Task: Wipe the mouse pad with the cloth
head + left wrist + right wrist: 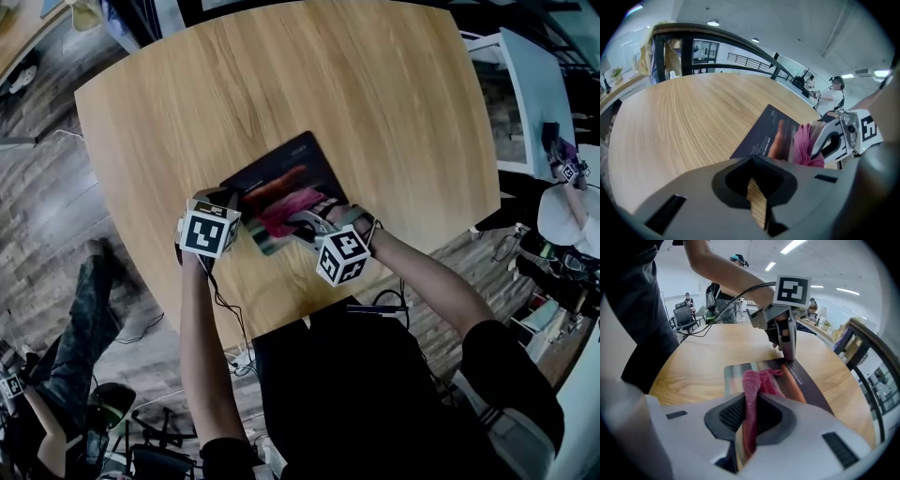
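Note:
A dark mouse pad with a reddish print lies on the round wooden table, close to its near edge. On the pad rests a pink cloth, and my right gripper is shut on it. In the right gripper view the cloth runs from between the jaws onto the pad. My left gripper is shut, and its tips press down at the pad's left edge. From the left gripper view the pad, the cloth and the right gripper lie just ahead.
Bare wood stretches beyond the pad to the table's far edge. A white desk and a seated person are at the right. Another person and cables are on the floor at the lower left.

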The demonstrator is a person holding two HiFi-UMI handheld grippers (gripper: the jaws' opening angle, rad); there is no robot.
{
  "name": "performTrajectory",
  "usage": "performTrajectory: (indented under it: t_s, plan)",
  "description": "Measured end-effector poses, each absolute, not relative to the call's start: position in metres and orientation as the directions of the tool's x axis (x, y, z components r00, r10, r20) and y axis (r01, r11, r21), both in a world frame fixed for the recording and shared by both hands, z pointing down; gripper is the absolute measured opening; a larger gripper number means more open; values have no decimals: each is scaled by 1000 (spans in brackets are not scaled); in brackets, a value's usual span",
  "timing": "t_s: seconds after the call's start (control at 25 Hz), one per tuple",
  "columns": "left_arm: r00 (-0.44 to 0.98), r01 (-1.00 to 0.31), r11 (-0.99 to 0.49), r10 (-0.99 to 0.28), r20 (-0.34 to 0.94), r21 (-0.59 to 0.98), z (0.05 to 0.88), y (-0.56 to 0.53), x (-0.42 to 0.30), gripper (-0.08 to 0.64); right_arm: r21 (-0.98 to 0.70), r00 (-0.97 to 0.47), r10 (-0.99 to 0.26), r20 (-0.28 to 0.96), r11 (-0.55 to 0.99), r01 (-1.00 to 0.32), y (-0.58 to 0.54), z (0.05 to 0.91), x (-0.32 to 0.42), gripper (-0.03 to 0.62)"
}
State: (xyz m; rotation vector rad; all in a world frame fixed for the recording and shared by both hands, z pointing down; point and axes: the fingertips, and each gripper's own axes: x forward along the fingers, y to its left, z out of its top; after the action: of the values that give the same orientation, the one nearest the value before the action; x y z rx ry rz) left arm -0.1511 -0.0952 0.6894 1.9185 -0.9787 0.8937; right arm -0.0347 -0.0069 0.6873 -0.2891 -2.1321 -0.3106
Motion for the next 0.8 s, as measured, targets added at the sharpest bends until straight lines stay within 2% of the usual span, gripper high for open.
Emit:
performTrajectory:
  t_s: [0.4,0.56,0.64,0.8]
  plan:
    - [411,-881,-381,-317,855,283,691,-97,-154,23,57,-522,148,840,933,356,39,691,8,59]
    - [395,-885,-382,-312,864,267,691,-96,-153,23,-15,-504,210,838,931,363,57,690,26,58]
    - [395,-886,-379,-313,864,268,691,-96,-152,23,-46,-544,231,807,943,331,56,681,30,58]
    - [407,-885,-369,-316,857,284,690,-97,-151,23,-108,-700,174,693,985,138,13,639,20,58]
